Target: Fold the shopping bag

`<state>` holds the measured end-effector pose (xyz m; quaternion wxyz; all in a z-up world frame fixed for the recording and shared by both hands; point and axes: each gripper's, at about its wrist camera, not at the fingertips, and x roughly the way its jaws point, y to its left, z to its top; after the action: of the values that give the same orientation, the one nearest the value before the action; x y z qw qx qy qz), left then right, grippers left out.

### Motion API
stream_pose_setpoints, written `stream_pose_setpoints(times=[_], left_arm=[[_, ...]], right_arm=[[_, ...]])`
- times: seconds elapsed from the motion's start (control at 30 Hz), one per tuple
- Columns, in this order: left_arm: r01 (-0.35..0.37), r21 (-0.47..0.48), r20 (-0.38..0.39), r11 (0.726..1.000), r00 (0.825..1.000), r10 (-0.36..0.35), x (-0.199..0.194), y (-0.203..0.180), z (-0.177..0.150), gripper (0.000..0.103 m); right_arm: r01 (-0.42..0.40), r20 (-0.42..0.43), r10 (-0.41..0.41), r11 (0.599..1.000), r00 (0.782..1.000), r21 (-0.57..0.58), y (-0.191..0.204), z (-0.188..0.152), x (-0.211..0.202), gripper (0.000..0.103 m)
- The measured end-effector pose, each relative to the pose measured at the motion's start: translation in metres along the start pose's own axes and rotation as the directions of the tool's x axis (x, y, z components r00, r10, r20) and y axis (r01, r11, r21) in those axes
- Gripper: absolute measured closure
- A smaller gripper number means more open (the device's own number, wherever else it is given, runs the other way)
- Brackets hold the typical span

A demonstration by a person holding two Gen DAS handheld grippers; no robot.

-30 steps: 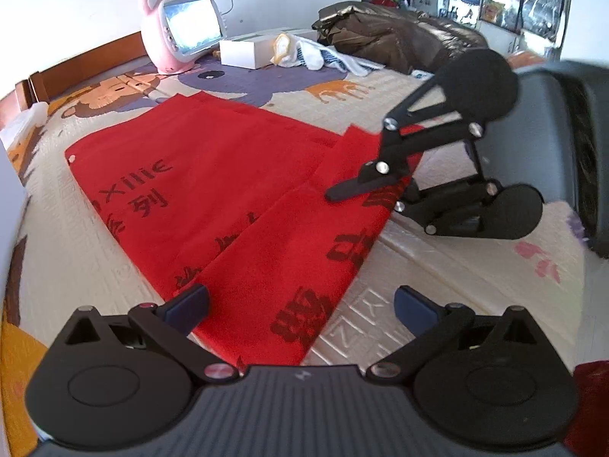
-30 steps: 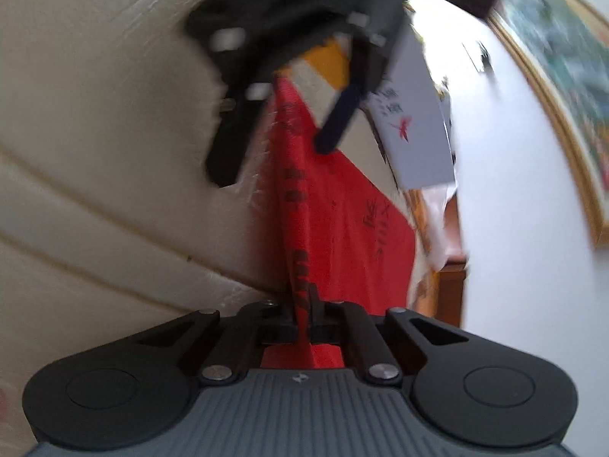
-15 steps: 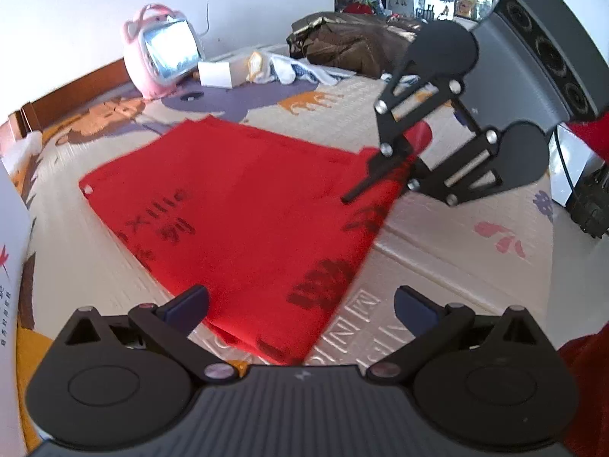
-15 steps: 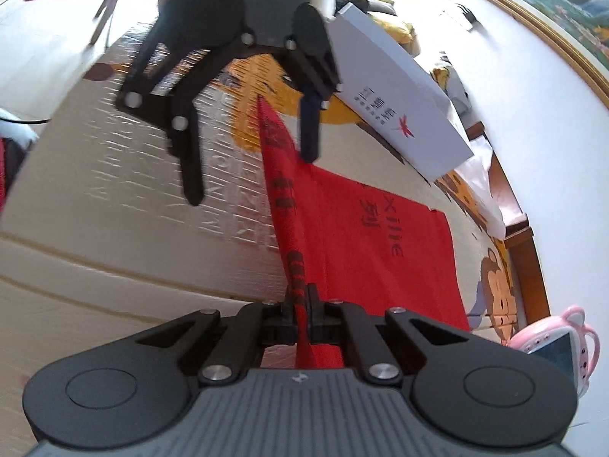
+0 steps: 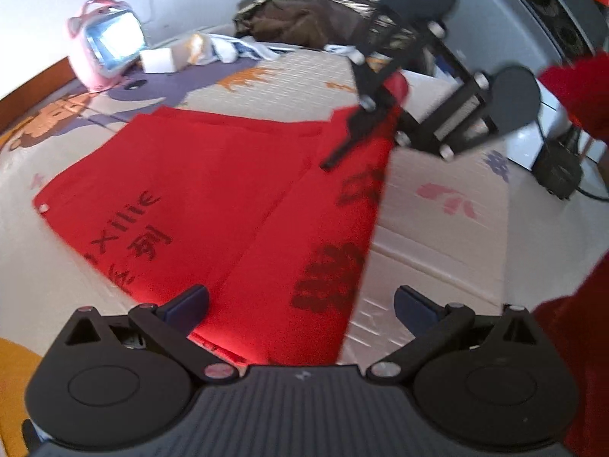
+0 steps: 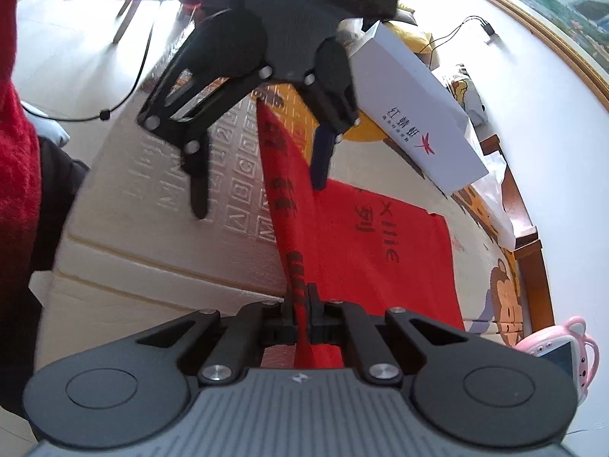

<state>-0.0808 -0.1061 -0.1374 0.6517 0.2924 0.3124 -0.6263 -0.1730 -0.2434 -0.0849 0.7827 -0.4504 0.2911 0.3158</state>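
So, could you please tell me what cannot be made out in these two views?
- Left wrist view: the bag's near edge is hidden behind the left gripper; the right gripper's fingers are blurred.
- Right wrist view: the pinched bag edge is hidden between the shut fingers; the white box's small print is unreadable.

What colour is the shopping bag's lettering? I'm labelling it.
Dark, near black, on the red shopping bag; clearest in the left wrist view.

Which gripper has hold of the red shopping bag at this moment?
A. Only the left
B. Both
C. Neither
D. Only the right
D: the right gripper is shut on an edge of the red shopping bag, while the left gripper hangs above it with jaws apart and nothing pinched.
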Motion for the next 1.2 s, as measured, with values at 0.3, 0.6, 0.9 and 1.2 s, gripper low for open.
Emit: stream_pose_setpoints(times=[0.3,0.6,0.9,1.2], left_arm=[[0.035,-0.013,0.008,0.999,0.999,-0.035,0.001,0.003,-0.004,0.0],[0.032,-0.063,0.014,0.997,0.999,-0.031,-0.002,0.017,-0.002,0.0],[-0.56,0.104,0.146,0.822,0.826,0.544,-0.011,-0.013,-0.004,0.0],[-0.679,0.265,0.199,0.685,0.734,0.65,0.015,-0.046,-0.006,0.0]], right_arm=[[-0.037,0.025,0.033,0.986,0.999,0.166,-0.038,-0.001,-0.002,0.098],[-0.084,0.04,0.075,0.952,0.996,0.294,-0.068,-0.001,0.01,0.098],[-0.121,0.053,0.109,0.904,0.993,0.41,-0.083,-0.009,0.018,0.097],[-0.13,0.052,0.12,0.884,0.991,0.449,-0.082,-0.013,0.02,0.097]])
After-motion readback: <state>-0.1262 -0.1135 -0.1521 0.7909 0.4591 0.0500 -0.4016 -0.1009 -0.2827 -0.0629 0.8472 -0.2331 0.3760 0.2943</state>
